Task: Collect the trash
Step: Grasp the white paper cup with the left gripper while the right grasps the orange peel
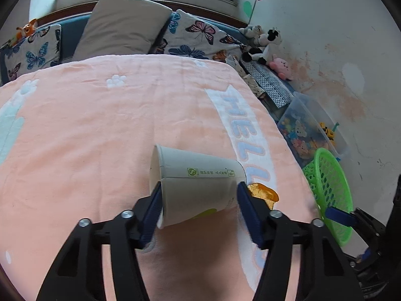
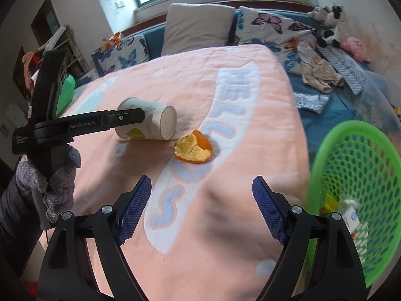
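1. Trash on the bed means two things: a white paper cup (image 1: 198, 183) lying on its side and a piece of orange peel (image 2: 193, 146), both on the pink blanket (image 1: 100, 125).
2. The cup lies in the middle of the blanket. Its open mouth points away from the peel and its flat bottom is just beside the peel.
3. The left tongs (image 1: 199, 208) have the cup between their blue pads. One pad is at the cup's rim and the other at its bottom. They look like they touch the cup, but I cannot tell if they squeeze it tight yet.
4. The right tongs (image 2: 201, 209) are wide apart with nothing in them. They hang over the blanket, on the near side of the peel.
5. The green basket (image 2: 351, 163) stands off the blanket's edge, on the far side of the peel from the cup. Some trash is already inside it.
6. What could go wrong: the cup is thin paper. If the left tongs squeeze too hard, it could crush flat.
7. The cup is round and smooth. If the hold is too soft, it could roll out and bump the peel.
8. The peel is small and low. The right tongs could pinch the soft blanket along with it.
9. The basket is light. A bump from the tongs could tip it over.
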